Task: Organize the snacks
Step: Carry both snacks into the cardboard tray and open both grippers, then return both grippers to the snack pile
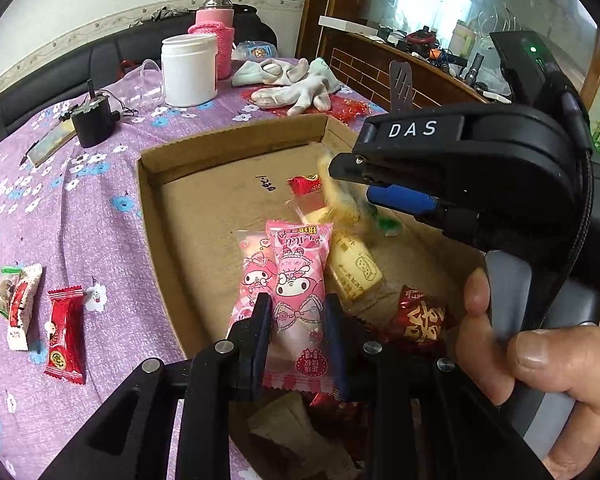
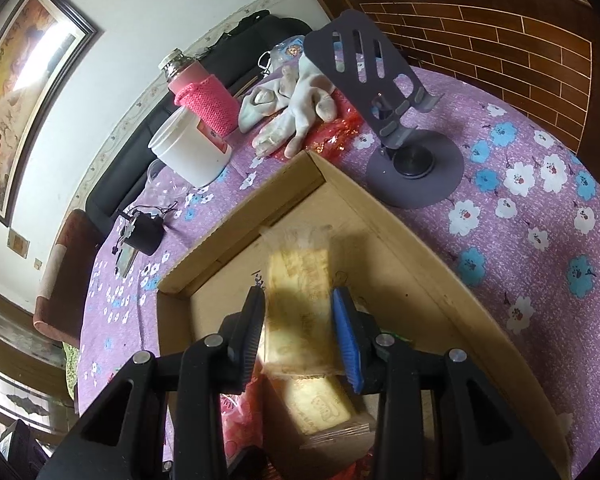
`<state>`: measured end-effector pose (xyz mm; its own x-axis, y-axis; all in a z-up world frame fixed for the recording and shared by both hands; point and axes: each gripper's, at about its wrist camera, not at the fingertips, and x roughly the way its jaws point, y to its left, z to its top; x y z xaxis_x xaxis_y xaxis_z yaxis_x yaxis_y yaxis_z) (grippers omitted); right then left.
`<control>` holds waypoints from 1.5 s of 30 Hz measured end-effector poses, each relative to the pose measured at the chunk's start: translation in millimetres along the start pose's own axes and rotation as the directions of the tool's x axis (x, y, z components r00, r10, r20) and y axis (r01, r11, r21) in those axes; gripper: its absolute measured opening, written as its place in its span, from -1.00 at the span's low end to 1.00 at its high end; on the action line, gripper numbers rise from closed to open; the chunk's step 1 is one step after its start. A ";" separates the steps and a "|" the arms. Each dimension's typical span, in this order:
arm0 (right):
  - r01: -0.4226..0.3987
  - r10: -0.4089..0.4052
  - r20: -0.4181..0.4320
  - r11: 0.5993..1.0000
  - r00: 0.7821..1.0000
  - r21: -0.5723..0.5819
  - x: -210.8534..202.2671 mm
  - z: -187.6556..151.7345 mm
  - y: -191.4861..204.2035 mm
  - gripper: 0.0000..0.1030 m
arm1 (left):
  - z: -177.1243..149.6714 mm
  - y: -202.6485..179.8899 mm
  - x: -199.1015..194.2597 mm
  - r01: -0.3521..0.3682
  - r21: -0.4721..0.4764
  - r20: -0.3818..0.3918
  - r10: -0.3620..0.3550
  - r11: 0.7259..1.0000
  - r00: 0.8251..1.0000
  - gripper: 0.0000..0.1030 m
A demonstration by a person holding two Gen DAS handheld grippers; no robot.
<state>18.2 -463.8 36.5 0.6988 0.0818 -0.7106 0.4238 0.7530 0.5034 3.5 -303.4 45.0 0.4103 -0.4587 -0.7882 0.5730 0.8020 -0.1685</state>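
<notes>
An open cardboard box [image 1: 152, 184] lies on the purple flowered cloth. My left gripper [image 1: 298, 332] is shut on a pink cartoon snack packet [image 1: 300, 276] just above the box's near end. A second pink packet [image 1: 254, 268], a yellow biscuit packet [image 1: 356, 268] and red packets [image 1: 420, 316] lie inside. My right gripper [image 2: 300, 320], also seen as the right gripper [image 1: 364, 184] over the box's middle, grips a blurred yellow biscuit packet [image 2: 300, 292] between its pads above the box floor [image 2: 380, 248]. More wrapped snacks, one a red packet [image 1: 64, 336], lie on the cloth to the left.
Behind the box stand a white jar [image 1: 188, 70], a flask in a pink knitted sleeve [image 1: 216, 28] and a small black device [image 1: 92, 122]. White gloves [image 1: 296, 88] lie near a grey phone stand [image 2: 404, 136]. A person's hand [image 1: 540, 360] holds the right gripper's handle.
</notes>
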 end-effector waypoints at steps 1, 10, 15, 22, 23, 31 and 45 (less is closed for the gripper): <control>0.005 -0.005 0.004 1.000 1.000 -0.003 -0.9 0.2 0.6 -0.32 | 0.1 0.2 -0.4 0.003 -0.002 -0.001 -0.003 1.000 1.000 -0.49; -0.048 0.052 0.081 0.998 0.995 -0.050 -17.4 0.3 13.7 -0.32 | 1.7 4.2 -22.2 0.029 -0.015 0.022 -0.029 0.999 0.999 -0.48; -0.071 0.079 0.081 0.993 0.994 -0.098 -18.4 -4.4 27.4 -0.32 | 0.2 14.2 -38.6 0.020 -0.022 0.041 -0.019 1.000 0.999 -0.48; -0.120 0.143 0.095 0.971 0.985 -0.208 -25.4 -18.5 56.4 -0.32 | -8.3 53.4 -66.0 -0.020 -0.074 0.063 0.025 0.997 0.998 -0.47; -0.124 0.148 0.089 0.966 0.985 -0.228 -25.0 -21.6 61.5 -0.32 | -9.8 60.7 -69.7 -0.028 -0.087 0.065 0.034 0.996 0.997 -0.47; -0.180 0.202 0.012 0.899 0.979 -0.400 -19.2 -62.8 111.9 -0.32 | -32.8 147.2 -111.4 -0.125 -0.209 0.079 0.145 0.970 0.986 -0.47; -0.239 0.220 -0.100 0.815 0.970 -0.528 -7.8 -106.4 147.7 -0.32 | -23.9 276.2 -70.2 -0.212 -0.471 -0.060 0.208 0.857 0.976 -0.47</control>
<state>14.1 -283.8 64.1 0.7135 0.3105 -0.6281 -0.1258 0.9387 0.3210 116.0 -40.5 39.7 0.4772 -0.2576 -0.8402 0.0701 0.9642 -0.2558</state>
